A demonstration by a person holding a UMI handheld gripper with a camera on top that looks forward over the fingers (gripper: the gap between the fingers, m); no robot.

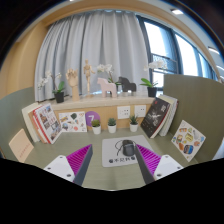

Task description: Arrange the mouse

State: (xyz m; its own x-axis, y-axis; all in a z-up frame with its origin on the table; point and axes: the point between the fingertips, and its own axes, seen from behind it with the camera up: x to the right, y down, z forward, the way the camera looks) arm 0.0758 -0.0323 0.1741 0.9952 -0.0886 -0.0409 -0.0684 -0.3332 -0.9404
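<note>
A dark mouse [126,149] lies on a white printed mat [118,153] on the grey-green desk [108,172]. It sits beyond my fingers, slightly toward the right one. My gripper [108,163] is open, with nothing between its fingers. The left magenta pad [80,160] and the right magenta pad [147,158] stand wide apart, flanking the near part of the mat.
Three small potted plants [111,124] stand in a row behind the mat. Books and cards [45,122] lean at the left, a dark book [155,115] and a floral card [187,139] at the right. A shelf with figurines [88,78] and a curtained window lie behind.
</note>
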